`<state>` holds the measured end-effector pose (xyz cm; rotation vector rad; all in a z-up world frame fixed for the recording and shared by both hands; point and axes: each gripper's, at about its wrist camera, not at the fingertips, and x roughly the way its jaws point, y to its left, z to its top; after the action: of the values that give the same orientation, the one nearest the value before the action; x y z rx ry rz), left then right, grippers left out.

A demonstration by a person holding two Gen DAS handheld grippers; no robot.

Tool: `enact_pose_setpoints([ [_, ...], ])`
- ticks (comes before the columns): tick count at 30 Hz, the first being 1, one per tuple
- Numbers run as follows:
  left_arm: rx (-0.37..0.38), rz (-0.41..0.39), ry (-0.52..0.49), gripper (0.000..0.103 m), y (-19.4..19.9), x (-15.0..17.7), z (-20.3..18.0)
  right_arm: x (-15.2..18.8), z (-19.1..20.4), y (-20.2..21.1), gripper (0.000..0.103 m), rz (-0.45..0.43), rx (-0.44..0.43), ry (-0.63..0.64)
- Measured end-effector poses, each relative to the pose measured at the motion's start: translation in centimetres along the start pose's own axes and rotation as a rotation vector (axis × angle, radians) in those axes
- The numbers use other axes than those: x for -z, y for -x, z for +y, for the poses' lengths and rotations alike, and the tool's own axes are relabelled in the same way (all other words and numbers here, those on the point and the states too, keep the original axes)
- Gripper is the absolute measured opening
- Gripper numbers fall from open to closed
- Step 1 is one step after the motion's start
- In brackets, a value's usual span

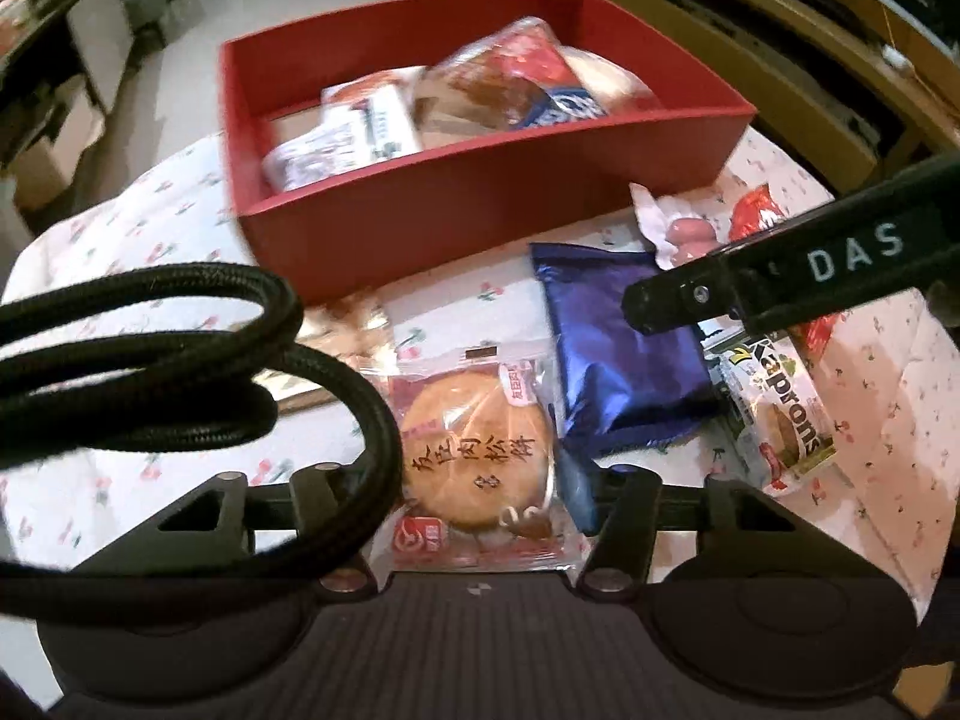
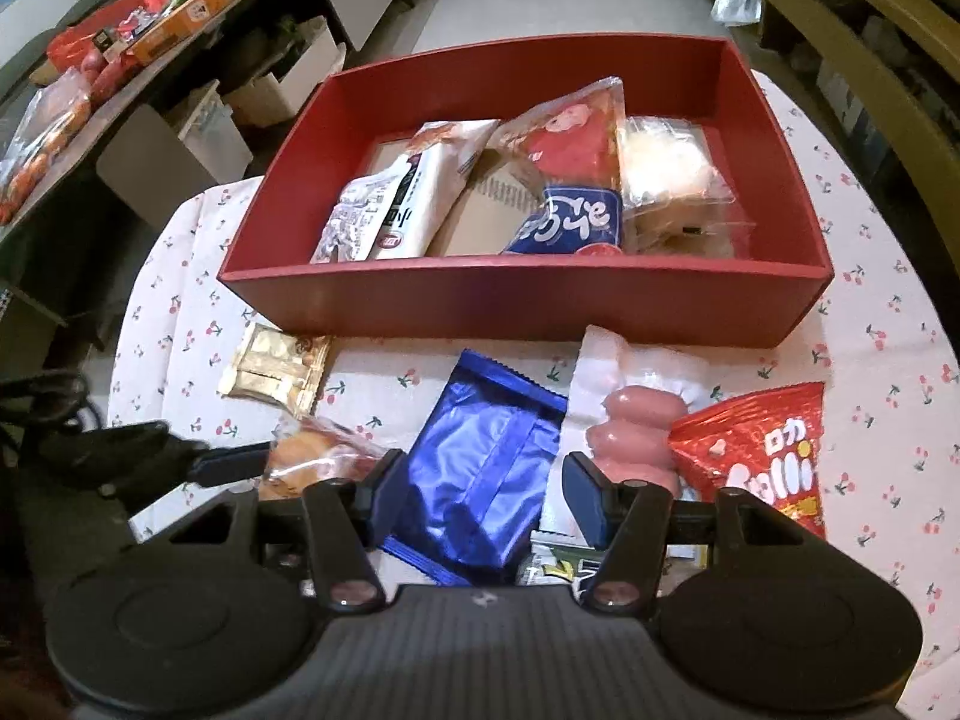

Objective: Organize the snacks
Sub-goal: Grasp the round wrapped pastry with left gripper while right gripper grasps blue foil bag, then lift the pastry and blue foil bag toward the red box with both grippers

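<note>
- Both tongs of mine hang low over the white tablecloth with small cherries [image 2: 180,312], in front of the red rectangular cardboard box [image 2: 522,300].
- My left gripper [image 1: 480,498] stands wide, its fingers on both sides of the round golden pastry in a clear wrapper [image 1: 477,468]; I cannot tell if they touch it.
- My right gripper [image 2: 480,495] is also wide, around the shiny blue foil packet [image 2: 480,474], which lies flat on the cloth.
- Just beside its right finger lie the pink sausages in a clear white pack [image 2: 636,438] and the red crinkled snack bag [image 2: 762,456].
- A gold foil packet [image 2: 276,369] lies near the box's front wall.
- Inside the box are a white long packet [image 2: 414,198], a red and blue bag [image 2: 570,180] and a clear pack with pale bread [image 2: 666,174].
- A black braided cable [image 1: 180,360] loops across the left camera and hides part of the cloth.
</note>
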<state>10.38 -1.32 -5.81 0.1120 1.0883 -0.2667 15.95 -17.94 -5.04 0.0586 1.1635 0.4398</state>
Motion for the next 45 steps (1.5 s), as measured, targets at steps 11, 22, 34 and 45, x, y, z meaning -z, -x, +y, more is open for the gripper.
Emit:
enact_pose_setpoints([
  [11,0.045,-0.001,0.066,0.063,1.6,2.0,1.9,-0.3,1.7,-2.9,0.085,0.068,0.032,-0.037],
  [22,0.053,-0.01,0.074,0.068,1.3,1.9,2.1,-1.0,2.6,-5.1,0.101,0.058,0.099,-0.014],
  [34,-0.026,0.006,-0.004,0.078,0.1,2.0,0.8,0.0,2.6,-3.7,0.085,0.044,0.139,0.135],
  [45,-0.063,-0.014,-0.001,0.064,-0.2,1.7,1.1,0.7,3.0,-3.6,0.085,0.032,0.17,0.2],
])
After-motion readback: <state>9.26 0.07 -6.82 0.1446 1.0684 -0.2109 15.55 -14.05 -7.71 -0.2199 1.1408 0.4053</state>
